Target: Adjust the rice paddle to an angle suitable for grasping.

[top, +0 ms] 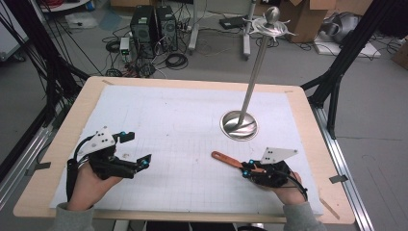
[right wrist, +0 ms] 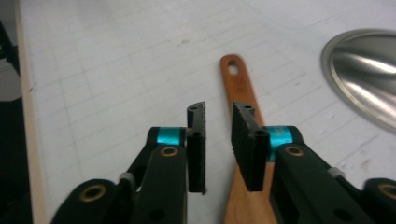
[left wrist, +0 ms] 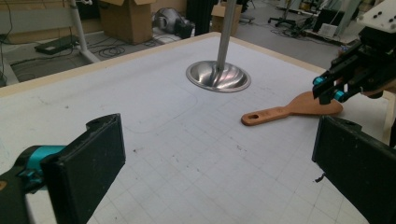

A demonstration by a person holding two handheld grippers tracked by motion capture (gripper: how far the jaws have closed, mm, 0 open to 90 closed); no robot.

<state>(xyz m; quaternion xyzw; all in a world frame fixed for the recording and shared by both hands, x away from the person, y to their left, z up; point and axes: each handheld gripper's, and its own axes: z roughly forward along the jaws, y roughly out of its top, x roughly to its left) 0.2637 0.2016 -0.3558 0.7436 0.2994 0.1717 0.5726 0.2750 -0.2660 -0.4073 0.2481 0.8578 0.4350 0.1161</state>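
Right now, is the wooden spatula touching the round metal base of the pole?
Apart. The high view shows a strip of white mat between the spatula handle tip and the base rim; the left gripper view agrees.

- The spatula [top: 227, 160] is showing a warm orange-brown wood tone all along its handle.
- The left gripper [top: 133, 150] is looking black, with small turquoise bands near its jaws and a pale grey plate on top.
- The right gripper [right wrist: 218, 140] is showing the same black body and turquoise bands, with brass-coloured rivets.
- The mat [top: 183, 120] is appearing white, carrying a faint grey grid of squares.
- The table [top: 308, 108] is showing light tan wood around the mat.
- The stand [top: 239, 126] is gleaming silver, base and pole alike.
- The sleeves [top: 72, 219] are looking grey.
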